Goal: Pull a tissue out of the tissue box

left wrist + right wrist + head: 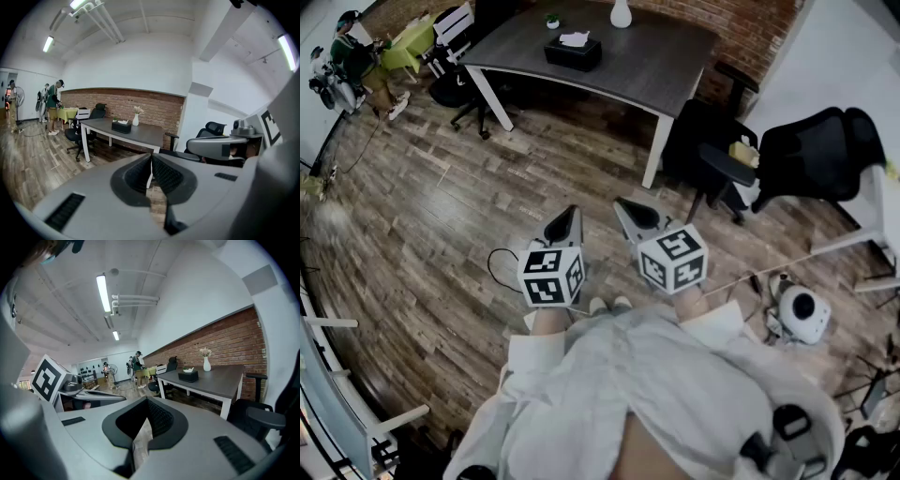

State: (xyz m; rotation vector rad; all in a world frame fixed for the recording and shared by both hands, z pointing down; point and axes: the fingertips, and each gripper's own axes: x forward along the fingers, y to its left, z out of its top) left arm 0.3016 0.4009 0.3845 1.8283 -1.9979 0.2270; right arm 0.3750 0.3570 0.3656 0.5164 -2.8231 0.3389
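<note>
A black tissue box (573,52) with a white tissue (575,38) sticking out stands on the dark grey table (656,66) far ahead. It also shows small and distant as the tissue box (121,126) in the left gripper view and the tissue box (188,376) in the right gripper view. My left gripper (569,215) and right gripper (623,206) hang side by side over the wooden floor, well short of the table. Both are shut with nothing between their jaws. The left gripper (151,155) and right gripper (146,401) show their pads pressed together.
A white vase (621,13) and a small plant (552,21) stand at the table's far edge. Black office chairs (811,155) stand right of the table, another chair (459,89) at its left end. A person (352,56) stands far left. A white device (804,314) and cables lie on the floor at right.
</note>
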